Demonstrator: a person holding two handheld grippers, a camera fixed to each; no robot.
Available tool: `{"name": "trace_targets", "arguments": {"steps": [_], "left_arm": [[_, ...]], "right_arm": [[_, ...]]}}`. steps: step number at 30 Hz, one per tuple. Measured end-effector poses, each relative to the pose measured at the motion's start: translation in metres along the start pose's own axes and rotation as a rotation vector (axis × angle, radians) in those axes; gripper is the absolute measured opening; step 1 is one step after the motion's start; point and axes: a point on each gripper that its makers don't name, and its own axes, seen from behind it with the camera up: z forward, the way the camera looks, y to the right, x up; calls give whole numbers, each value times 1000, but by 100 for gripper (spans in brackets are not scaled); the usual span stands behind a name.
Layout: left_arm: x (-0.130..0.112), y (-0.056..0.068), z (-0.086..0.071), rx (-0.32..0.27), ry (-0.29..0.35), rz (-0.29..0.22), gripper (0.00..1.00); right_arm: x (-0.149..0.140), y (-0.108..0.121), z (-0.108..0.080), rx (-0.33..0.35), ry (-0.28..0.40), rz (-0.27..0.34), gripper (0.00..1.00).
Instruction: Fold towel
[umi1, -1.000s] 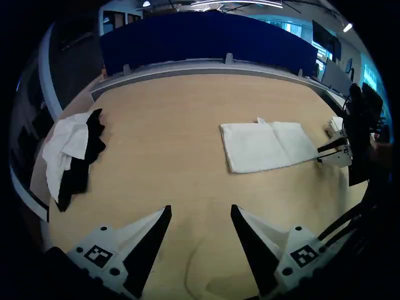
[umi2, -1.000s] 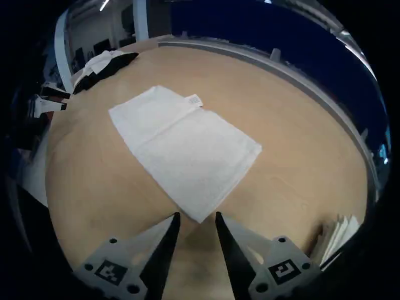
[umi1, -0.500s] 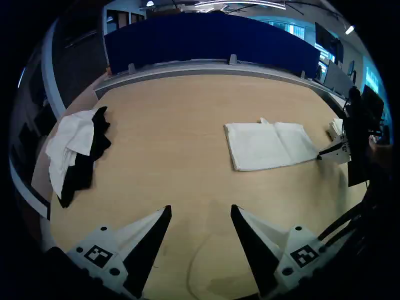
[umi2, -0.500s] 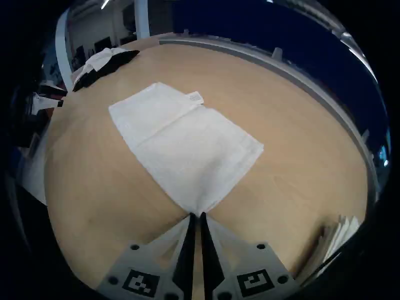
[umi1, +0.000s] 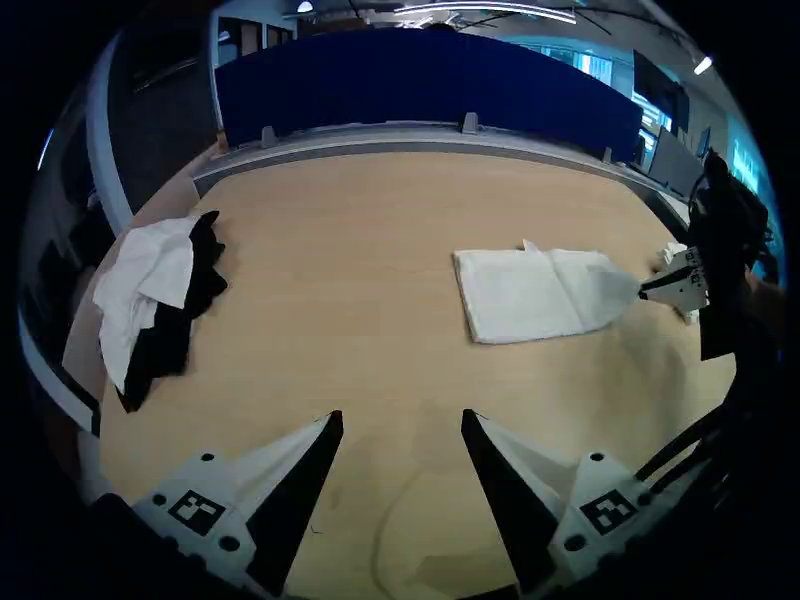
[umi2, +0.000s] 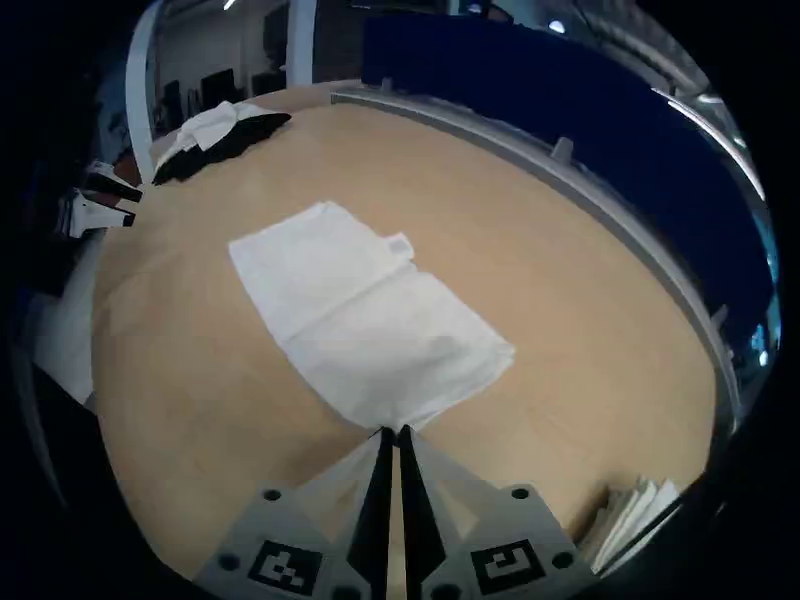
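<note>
A white towel (umi1: 535, 292) lies flat on the wooden table (umi1: 380, 220), folded once, with a small tag at its far edge. In the right gripper view the same towel (umi2: 360, 320) spreads ahead of my right gripper (umi2: 392, 432), which is shut on the towel's near corner and lifts it slightly. The left gripper view shows that right gripper (umi1: 645, 293) at the towel's right end, pinching the raised corner. My left gripper (umi1: 400, 430) stands open over bare table, well short of the towel, with nothing between its fingers.
A heap of white and black cloth (umi1: 155, 295) lies at the table's left edge, also seen as the heap (umi2: 215, 135) far off. A stack of folded white cloths (umi2: 635, 510) sits by the right gripper. A blue partition (umi1: 420, 80) backs the table.
My right gripper went from open to shut on the towel's near corner, then raised it a little. The left gripper has stayed open and barely moved.
</note>
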Motion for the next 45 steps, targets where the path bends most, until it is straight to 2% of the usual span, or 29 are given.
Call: {"name": "trace_targets", "arguments": {"steps": [14,20,26,32,36,41,45], "left_arm": [[0,-7,-13,2,16,-15,88],[1,-8,-19,1,25,-27,88],[0,-13,-27,12,35,-33,88],[-3,-20,-39,29,50,-55,88],[-6,-27,-47,45,64,-77,87],[-12,-35,-55,64,69,-90,88],[-18,-38,-59,79,72,-104,87]], "right_arm": [[89,-8,-20,2,77,-160,5],[100,-12,-14,8,70,-211,5],[118,-26,-7,35,78,-257,5],[140,-50,11,76,82,-326,5],[151,-72,30,112,78,-362,5],[156,-103,59,155,71,-381,5],[152,-128,88,188,56,-365,5]]}}
